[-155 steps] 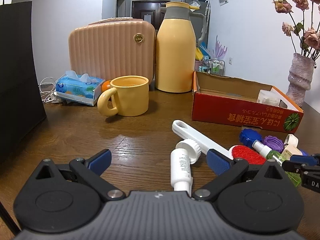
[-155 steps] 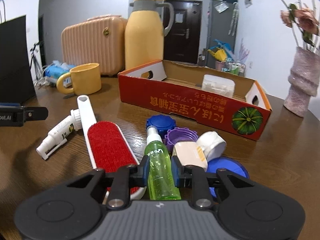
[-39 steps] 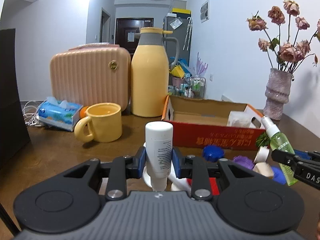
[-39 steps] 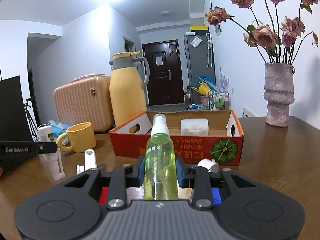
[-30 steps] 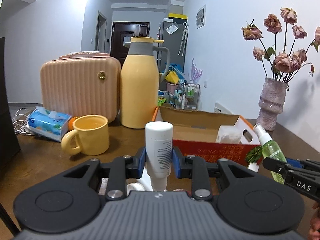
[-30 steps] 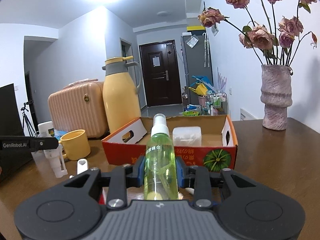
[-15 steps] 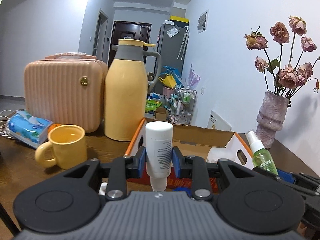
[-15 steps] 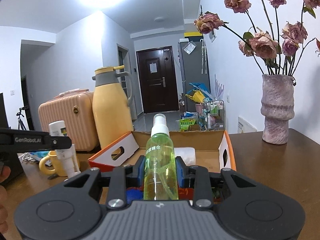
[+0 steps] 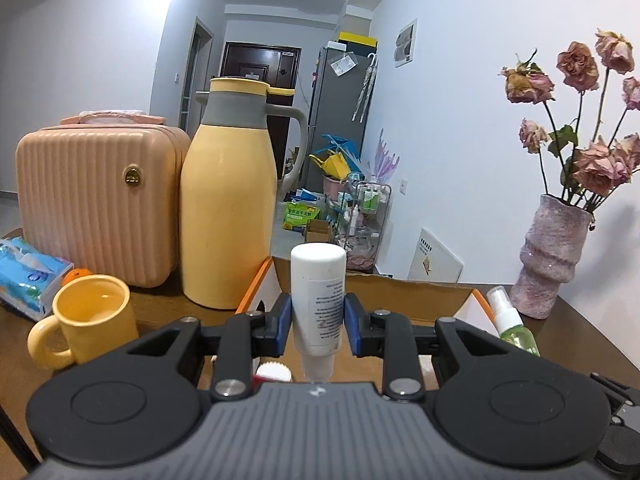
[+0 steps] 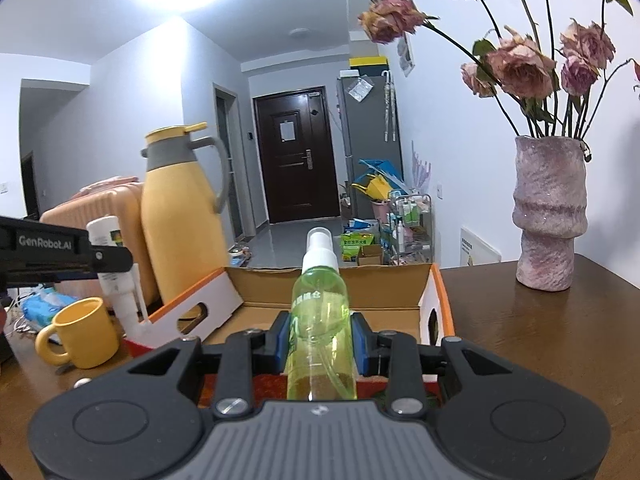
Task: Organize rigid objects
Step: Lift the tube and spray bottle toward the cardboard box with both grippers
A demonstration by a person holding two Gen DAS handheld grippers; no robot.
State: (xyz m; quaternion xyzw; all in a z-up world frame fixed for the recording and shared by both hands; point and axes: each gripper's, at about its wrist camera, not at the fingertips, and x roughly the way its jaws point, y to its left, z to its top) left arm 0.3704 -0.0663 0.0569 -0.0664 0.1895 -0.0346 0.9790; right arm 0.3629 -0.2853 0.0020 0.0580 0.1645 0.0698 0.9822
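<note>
Left wrist view: the left gripper [image 9: 318, 326] is clamped on a white tube [image 9: 318, 300], held upright in front of the cardboard box [image 9: 424, 294]. Right wrist view: the right gripper [image 10: 322, 338] squeezes a green spray bottle [image 10: 322, 320], upright, at the box's near wall.

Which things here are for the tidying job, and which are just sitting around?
For the job:
white bottle in the left tool
green spray bottle in the right tool
cardboard box

Just sitting around:
yellow mug
yellow jug
pink case
vase
tissues
</note>
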